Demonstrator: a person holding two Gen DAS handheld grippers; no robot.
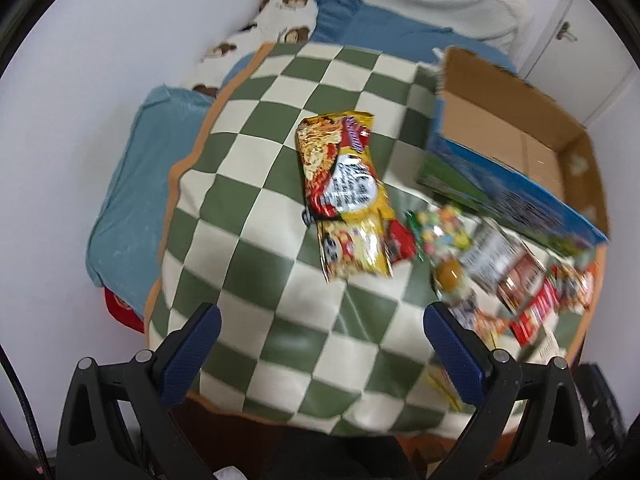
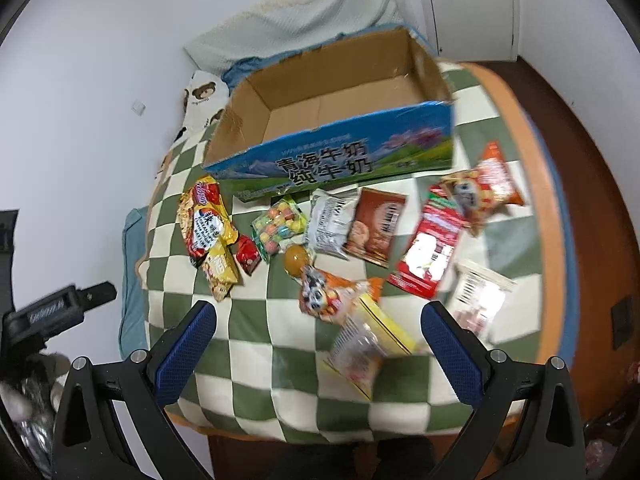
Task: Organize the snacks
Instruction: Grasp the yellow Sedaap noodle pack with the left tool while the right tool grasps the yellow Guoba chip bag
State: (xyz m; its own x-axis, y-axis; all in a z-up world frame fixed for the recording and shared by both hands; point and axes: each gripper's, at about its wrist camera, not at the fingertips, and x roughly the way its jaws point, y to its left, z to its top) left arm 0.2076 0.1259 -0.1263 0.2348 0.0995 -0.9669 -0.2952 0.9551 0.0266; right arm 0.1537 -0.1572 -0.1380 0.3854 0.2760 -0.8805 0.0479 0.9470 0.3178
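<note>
Several snack packets lie on a green-and-white checked blanket (image 2: 248,344) in front of an open, empty cardboard box (image 2: 340,104) with a blue printed side. A yellow-red noodle packet (image 1: 340,168) (image 2: 204,216) lies at the left. Beside it lie a bag of coloured candy (image 2: 278,228), a brown packet (image 2: 376,228) and a red packet (image 2: 430,252). An orange packet (image 2: 332,296) and a yellow-edged clear packet (image 2: 368,348) lie nearest. My left gripper (image 1: 320,328) is open and empty above the blanket. My right gripper (image 2: 318,328) is open and empty above the nearest packets.
The box shows at the right in the left wrist view (image 1: 516,136). Blue bedding (image 1: 132,192), a bear-print pillow (image 1: 276,12) and a white wall (image 1: 80,80) lie behind and to the left. A brown floor (image 2: 592,160) is at the right.
</note>
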